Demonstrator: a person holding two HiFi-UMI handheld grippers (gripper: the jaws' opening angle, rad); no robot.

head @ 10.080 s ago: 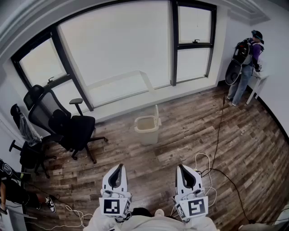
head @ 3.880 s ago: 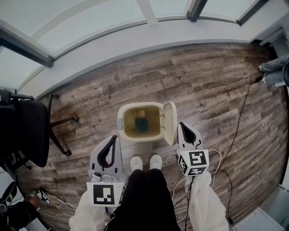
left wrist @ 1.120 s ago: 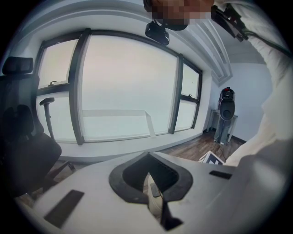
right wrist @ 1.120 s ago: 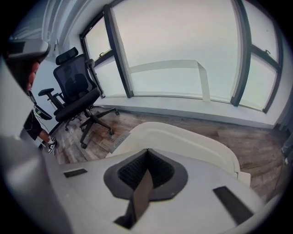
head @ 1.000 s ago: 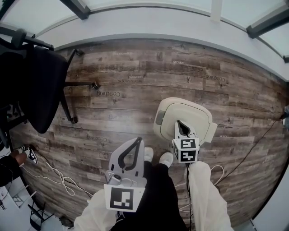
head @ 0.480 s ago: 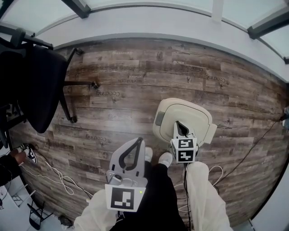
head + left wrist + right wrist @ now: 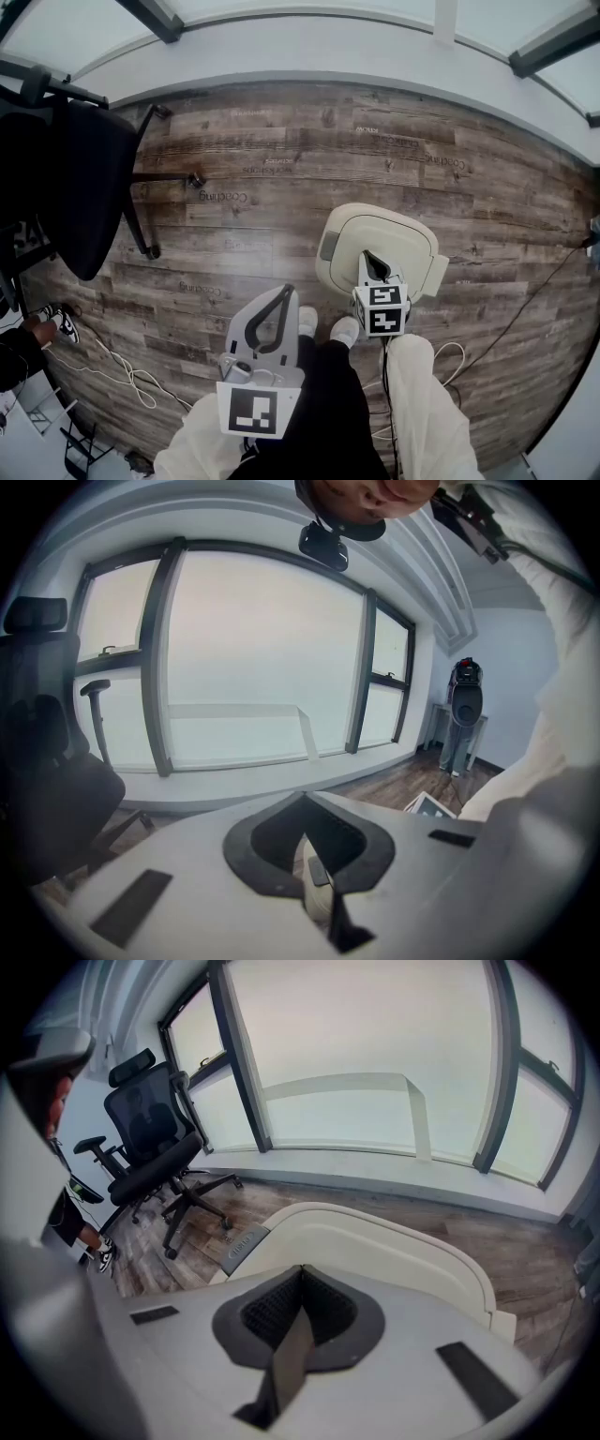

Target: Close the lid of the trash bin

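The cream trash bin [image 7: 380, 242] stands on the wood floor just ahead of my feet, and its lid [image 7: 375, 1241] lies flat down on it. My right gripper [image 7: 367, 255] is shut and empty, its tip over the near part of the lid; whether it touches the lid is unclear. In the right gripper view the jaws [image 7: 301, 1269] meet at a point, with the lid's curved edge just beyond them. My left gripper [image 7: 285, 292] is held lower left of the bin, above my legs, shut on nothing. It [image 7: 302, 796] points toward the window wall.
A black office chair [image 7: 66, 178] stands at the left, also seen in the right gripper view [image 7: 155, 1143]. Loose cables [image 7: 122, 375] lie on the floor at left and lower right. My white shoes [image 7: 323, 325] sit beside the bin. A person [image 7: 464, 714] stands at the far wall.
The bin's lid stood open 3.9 s ago and now lies shut. Over the last second the right gripper has drawn back slightly over the lid; the left gripper has barely moved.
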